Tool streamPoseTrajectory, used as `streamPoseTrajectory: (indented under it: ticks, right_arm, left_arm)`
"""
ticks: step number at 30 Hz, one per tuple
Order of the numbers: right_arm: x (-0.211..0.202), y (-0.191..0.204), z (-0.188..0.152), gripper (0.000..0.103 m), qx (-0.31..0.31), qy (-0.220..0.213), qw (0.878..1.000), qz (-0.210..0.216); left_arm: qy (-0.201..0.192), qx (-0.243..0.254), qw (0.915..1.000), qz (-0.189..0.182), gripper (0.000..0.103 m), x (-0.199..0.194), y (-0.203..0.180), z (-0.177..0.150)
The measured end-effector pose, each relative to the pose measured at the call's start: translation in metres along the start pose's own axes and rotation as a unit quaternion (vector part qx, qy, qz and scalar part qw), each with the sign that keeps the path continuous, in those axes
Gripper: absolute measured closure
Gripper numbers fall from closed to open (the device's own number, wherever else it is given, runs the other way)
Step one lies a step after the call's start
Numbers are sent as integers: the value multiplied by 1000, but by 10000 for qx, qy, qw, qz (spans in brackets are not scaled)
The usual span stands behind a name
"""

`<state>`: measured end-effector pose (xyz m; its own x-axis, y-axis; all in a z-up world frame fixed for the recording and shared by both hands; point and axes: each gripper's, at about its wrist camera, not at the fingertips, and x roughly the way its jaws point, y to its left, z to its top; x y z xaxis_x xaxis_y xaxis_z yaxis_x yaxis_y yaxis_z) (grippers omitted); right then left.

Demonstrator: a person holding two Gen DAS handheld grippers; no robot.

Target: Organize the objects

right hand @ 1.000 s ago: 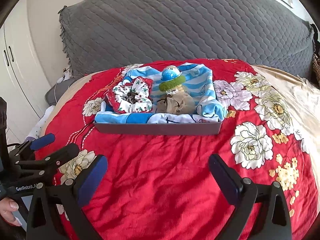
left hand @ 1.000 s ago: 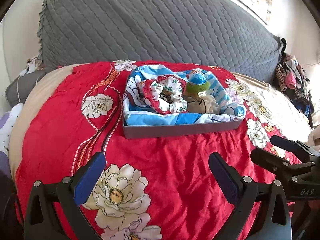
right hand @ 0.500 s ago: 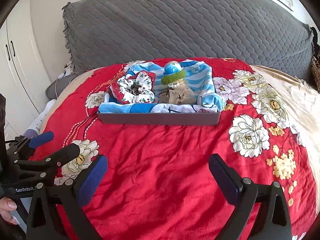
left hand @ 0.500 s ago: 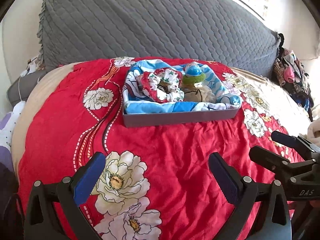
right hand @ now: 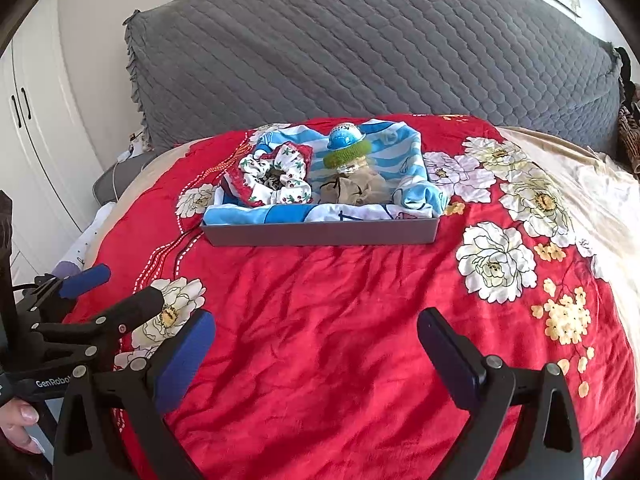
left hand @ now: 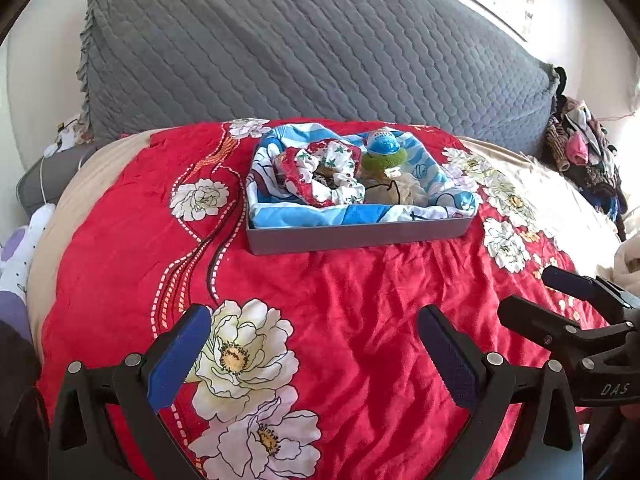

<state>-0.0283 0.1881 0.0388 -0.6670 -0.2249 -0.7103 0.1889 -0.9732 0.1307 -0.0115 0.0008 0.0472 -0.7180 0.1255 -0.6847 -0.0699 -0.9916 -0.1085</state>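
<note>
A grey tray (left hand: 356, 236) (right hand: 320, 236) sits on the red floral bedspread, well ahead of both grippers. It holds a blue-and-white cloth (left hand: 288, 214) (right hand: 412, 160), a red-and-white scrunchie (left hand: 324, 172) (right hand: 276, 176), a beige pouch (left hand: 396, 192) (right hand: 354, 190) and a blue ball (left hand: 383, 142) (right hand: 344, 136) on a green band. My left gripper (left hand: 314, 344) is open and empty. My right gripper (right hand: 316, 350) is open and empty. Each shows at the edge of the other's view.
A big grey quilted cushion (left hand: 304, 48) (right hand: 372, 40) stands behind the tray. A pile of clothes (left hand: 584, 152) lies at the right. White cupboard doors (right hand: 36, 128) are at the left. The bedspread (left hand: 320, 300) (right hand: 340, 300) stretches between the grippers and the tray.
Both grippers have drawn back from the tray, which now looks smaller and farther away. Both stayed open and empty.
</note>
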Motion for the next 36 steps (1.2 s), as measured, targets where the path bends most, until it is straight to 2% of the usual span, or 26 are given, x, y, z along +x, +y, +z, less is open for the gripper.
streamPoseTrajectory:
  ticks: [36]
  right_arm:
    - [33, -14, -21, 1, 89, 276, 9995, -99]
  left_arm:
    - [313, -118, 9994, 29, 0, 47, 2, -21]
